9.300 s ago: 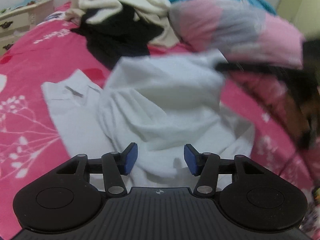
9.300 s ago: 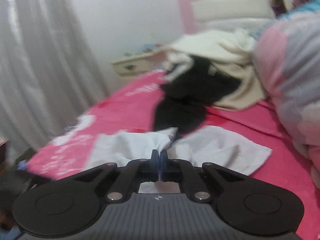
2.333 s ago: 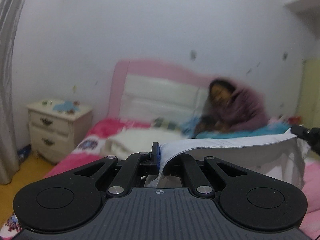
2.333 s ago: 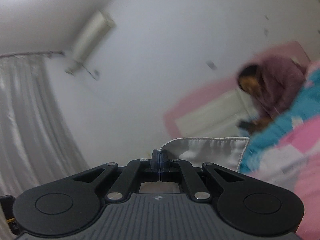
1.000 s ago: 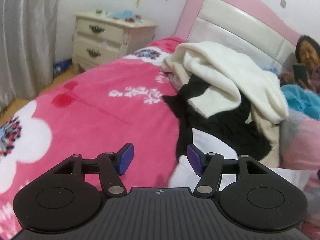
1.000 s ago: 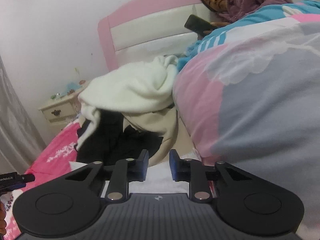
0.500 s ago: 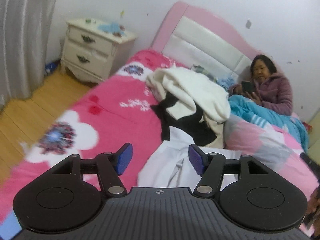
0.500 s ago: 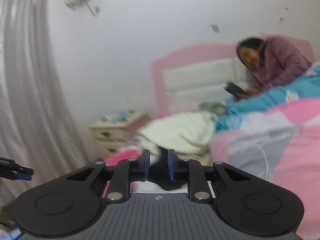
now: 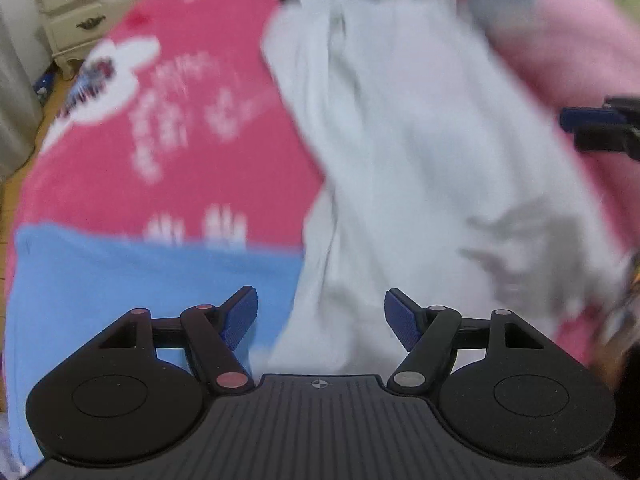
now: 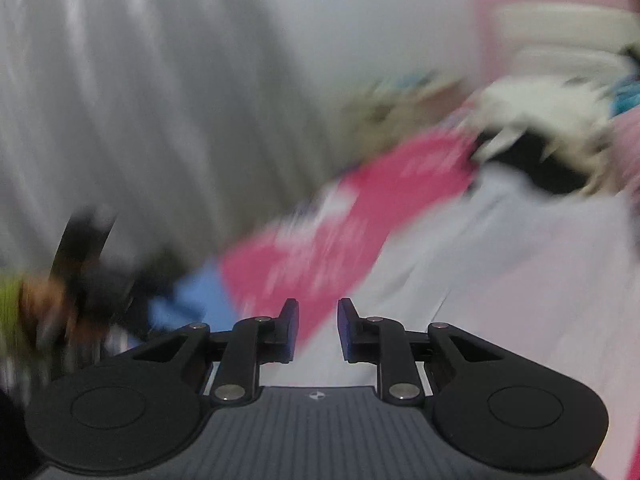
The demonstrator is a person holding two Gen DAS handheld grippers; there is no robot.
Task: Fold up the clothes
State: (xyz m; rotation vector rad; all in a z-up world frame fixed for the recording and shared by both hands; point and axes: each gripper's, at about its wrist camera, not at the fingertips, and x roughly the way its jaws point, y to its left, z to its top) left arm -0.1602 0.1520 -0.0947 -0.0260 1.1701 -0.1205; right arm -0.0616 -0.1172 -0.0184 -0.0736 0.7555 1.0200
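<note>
Bedding comes first: a pink floral bedspread covers the bed and fills the left half of the left wrist view, with a blue cloth lying across its near edge. A pink and grey quilt rises at the far right. A cream nightstand stands at the far left, off the bed, and a grey curtain fills the left of the right wrist view. Both views are blurred.

The task's garment, a white shirt, lies spread on the bedspread, running from the near centre to the far right, its far end touching a pile of cream and black clothes. It looks laid out but rumpled, not yet folded.

The left gripper points steeply down over the shirt's near edge. Its jaws have just been opening; they stand wide apart, nothing pinched between them. The right gripper sits low above the shirt's left border. Its jaws have also been parting slightly and leave a narrow gap, again with no cloth caught in it. Its tips show at the right edge of the left wrist view, beyond the shirt.

Judgement: the garment is released, and the step in hand is repositioning for a fold. The next move calls for each gripper to take an edge or corner, single layer only, then carry it across.
</note>
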